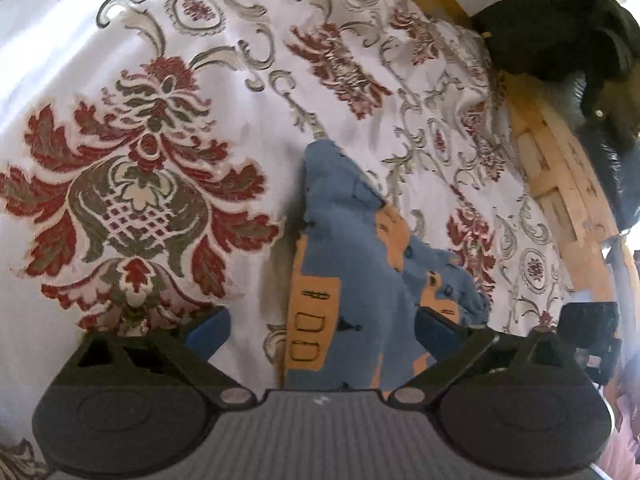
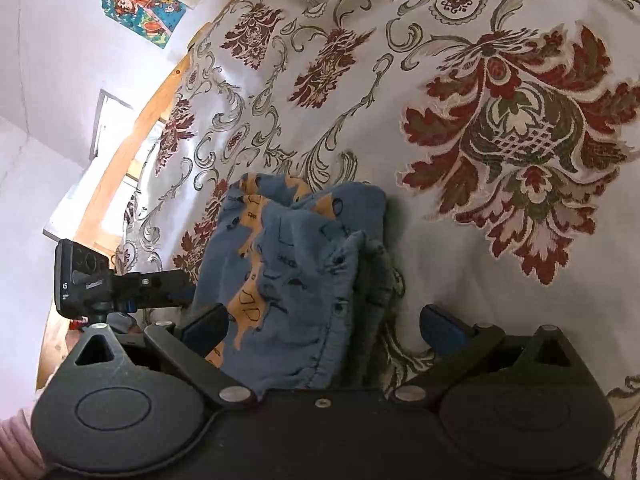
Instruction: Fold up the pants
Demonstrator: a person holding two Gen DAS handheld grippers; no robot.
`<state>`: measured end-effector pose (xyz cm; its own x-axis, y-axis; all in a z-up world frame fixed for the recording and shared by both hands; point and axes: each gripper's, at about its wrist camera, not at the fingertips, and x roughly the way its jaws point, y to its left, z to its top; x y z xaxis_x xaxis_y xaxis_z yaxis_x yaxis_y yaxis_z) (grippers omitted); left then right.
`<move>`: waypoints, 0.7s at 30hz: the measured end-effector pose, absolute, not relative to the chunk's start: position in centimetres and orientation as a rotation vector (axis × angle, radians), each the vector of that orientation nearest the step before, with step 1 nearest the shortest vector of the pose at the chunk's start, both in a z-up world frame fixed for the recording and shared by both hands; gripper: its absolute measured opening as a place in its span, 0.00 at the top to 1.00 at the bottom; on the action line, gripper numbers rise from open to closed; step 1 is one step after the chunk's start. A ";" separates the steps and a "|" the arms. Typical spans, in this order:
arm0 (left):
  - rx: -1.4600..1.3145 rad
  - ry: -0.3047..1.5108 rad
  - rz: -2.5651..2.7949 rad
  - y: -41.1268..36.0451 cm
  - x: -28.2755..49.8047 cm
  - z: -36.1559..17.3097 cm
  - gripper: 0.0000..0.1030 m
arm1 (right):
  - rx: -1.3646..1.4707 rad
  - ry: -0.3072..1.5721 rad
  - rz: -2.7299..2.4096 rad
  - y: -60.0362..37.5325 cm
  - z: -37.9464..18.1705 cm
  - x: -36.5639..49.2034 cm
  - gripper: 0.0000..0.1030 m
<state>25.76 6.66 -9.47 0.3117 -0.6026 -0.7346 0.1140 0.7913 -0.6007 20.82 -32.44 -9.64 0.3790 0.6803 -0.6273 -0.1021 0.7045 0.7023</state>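
Left wrist view: the left gripper (image 1: 322,330) hangs with its blue-padded fingers (image 1: 208,330) spread wide over the pants (image 1: 348,280), gripping nothing. The pants, blue with orange patches and dark doodles, lie bunched in a narrow strip on the bedspread (image 1: 120,80), running from between the fingers away up the frame. The right finger sits just at the cloth's crumpled right edge; whether it touches cannot be told. The bedspread is white, woven with large red-and-green floral medallions and grey scrolls. Along its far right edge runs a wooden frame (image 1: 560,184). A dark bundle (image 1: 560,32), too blurred to identify, rests at the upper right corner of the bed, well apart from the pants. A black device (image 1: 588,336) shows at the right, beside the gripper.

Right wrist view: the right gripper (image 2: 324,330) is likewise wide open and empty, its fingers (image 2: 442,330) straddling the near end of the pants (image 2: 296,272). Here the garment lies folded in a thick stack, layered edges facing right, a stitched hem nearest the camera. The left finger lies over the cloth's corner; the right finger is over bare bedspread (image 2: 460,260). A black camera (image 2: 80,276) on a mount juts out at the left, near the pants. Beyond the bed's wooden frame (image 2: 132,152) stand a white wall (image 2: 48,60) with colourful cartoon posters (image 2: 148,4). A pink sleeve (image 2: 16,440) edges in at lower left.
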 end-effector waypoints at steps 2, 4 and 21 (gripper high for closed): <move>-0.477 1.174 -0.486 6.8 25.8 -9.5 0.16 | 0.615 1.074 0.537 -32.2 -9.7 20.8 0.04; -0.452 1.173 -0.488 6.7 25.8 -9.3 0.23 | 0.607 1.074 0.528 -32.0 -9.7 20.8 0.11; -0.512 1.245 -0.512 7.0 25.6 -10.5 0.66 | 0.685 1.104 0.483 -32.6 -10.9 20.6 0.69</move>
